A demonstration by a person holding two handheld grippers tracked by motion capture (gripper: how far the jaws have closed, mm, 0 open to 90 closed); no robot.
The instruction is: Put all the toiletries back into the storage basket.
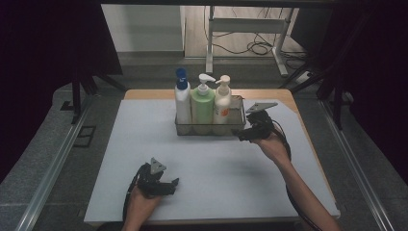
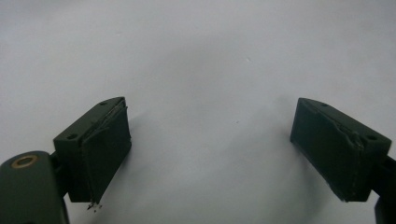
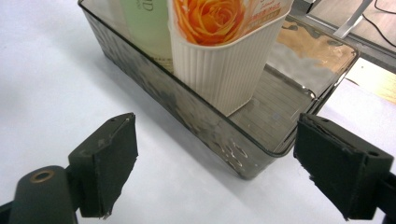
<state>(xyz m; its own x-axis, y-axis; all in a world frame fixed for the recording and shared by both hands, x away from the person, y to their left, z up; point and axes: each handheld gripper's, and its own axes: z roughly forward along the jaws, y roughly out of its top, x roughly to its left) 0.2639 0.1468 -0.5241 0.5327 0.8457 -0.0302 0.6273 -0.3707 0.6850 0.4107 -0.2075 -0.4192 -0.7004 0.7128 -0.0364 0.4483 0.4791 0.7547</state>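
A clear grey tray [image 1: 207, 129] stands at the back middle of the white mat. Upright in it are a white bottle with a blue cap [image 1: 182, 103], a green pump bottle [image 1: 202, 103] and a cream pump bottle [image 1: 222, 103]. The tray's right end is bare. My right gripper [image 1: 239, 134] is at the tray's front right corner, open and holding nothing. In the right gripper view, the right gripper [image 3: 215, 140] faces the tray wall [image 3: 196, 112], the cream bottle [image 3: 224, 60] with its orange rose label, and the green bottle [image 3: 144, 28]. My left gripper [image 1: 174, 182] rests near the front edge, open; in the left gripper view, bare mat lies between the left gripper's [image 2: 210, 109] jaws.
The white mat [image 1: 144, 144] covers most of a wooden table [image 1: 284, 94]. Metal rails [image 1: 62, 149] run along both sides. Behind the table stand a white frame [image 1: 250, 29] and floor cables [image 1: 260, 47].
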